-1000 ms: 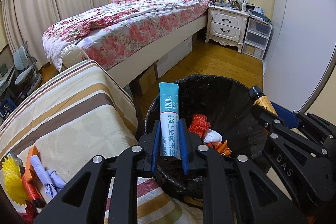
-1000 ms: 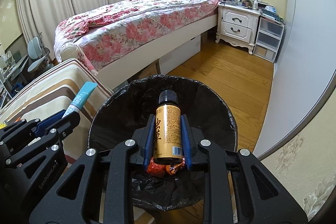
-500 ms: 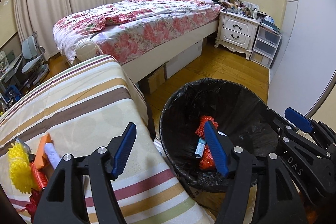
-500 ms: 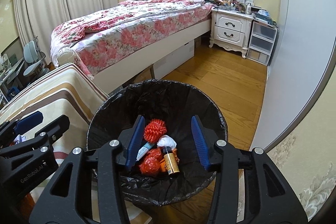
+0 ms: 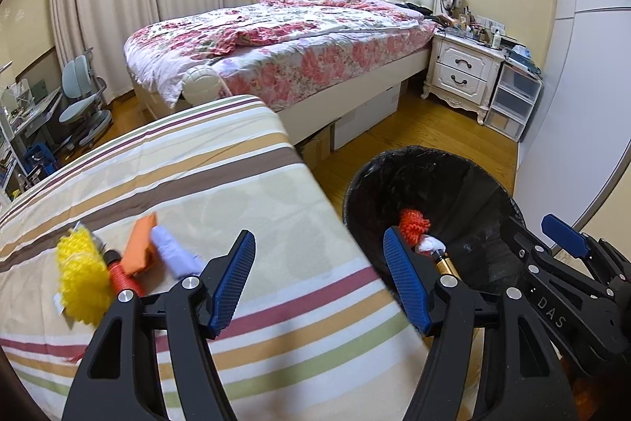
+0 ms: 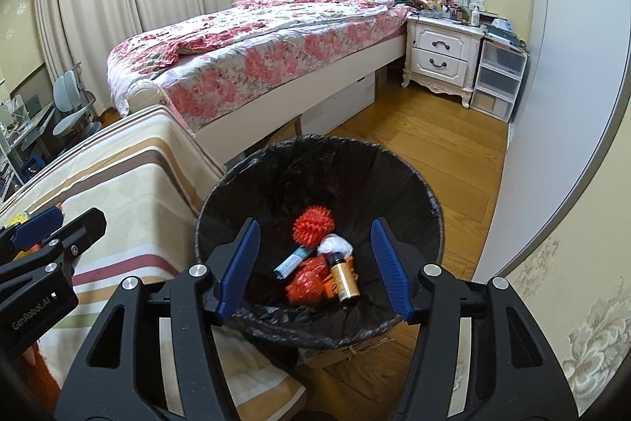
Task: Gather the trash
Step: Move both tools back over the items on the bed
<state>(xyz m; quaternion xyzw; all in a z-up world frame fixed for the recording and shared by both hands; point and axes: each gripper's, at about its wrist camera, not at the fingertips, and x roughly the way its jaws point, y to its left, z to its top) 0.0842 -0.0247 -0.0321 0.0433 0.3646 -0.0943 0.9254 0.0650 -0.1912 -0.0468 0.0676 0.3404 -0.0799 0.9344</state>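
Both tongs have let go: the tube [image 6: 294,258] and bottle [image 6: 344,277] now lie in the black-lined bin [image 6: 410,176]. Left gripper [image 5: 319,279] gapes empty over the striped cover [image 5: 221,184]; right gripper [image 6: 314,265], still widening, hangs empty above the bin. Only the left view shows the yellow scrubber [image 5: 81,273], orange piece [image 5: 140,249] and pale wad [image 5: 173,255] on the cover.

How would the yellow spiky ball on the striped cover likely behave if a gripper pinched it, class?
The yellow spiky ball looks soft-bristled, so it would probably squash and feel light. Its spikes should resist rolling on the striped cover. Neighbours lying against it, like the orange piece, may get nudged.
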